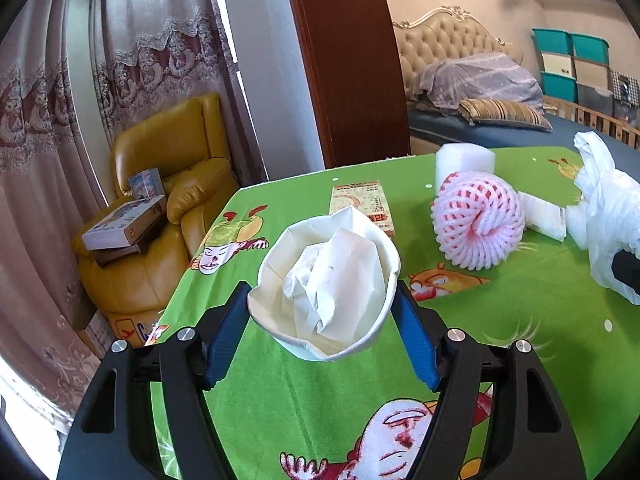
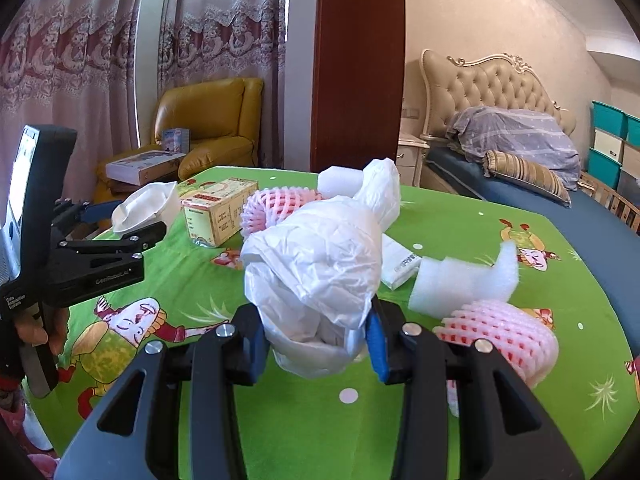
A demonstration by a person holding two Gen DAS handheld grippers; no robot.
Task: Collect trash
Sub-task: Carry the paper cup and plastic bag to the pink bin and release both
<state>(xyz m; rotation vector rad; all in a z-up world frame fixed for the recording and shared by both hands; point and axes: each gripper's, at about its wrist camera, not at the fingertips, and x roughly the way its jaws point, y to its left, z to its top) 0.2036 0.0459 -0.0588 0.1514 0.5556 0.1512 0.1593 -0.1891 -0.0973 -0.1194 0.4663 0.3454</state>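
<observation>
Paper cup: white paper cup (image 1: 324,280) squeezed out of round between the left gripper (image 1: 320,300) blue pads, crumpled tissue (image 1: 332,276) stuffed inside.
Plastic bag: thin, crinkly white plastic bag (image 2: 316,264) clamped by the right gripper (image 2: 316,344), near centre of the green cartoon tablecloth (image 2: 304,420).
Foam nets: two pink-and-white mesh sleeves, one (image 2: 268,208) far behind the bag, one (image 2: 504,332) near right.
Foam blocks: two, white, soft; one (image 2: 340,182) far, one (image 2: 460,280) right.
Carton: one printed box (image 2: 218,210), far left.
</observation>
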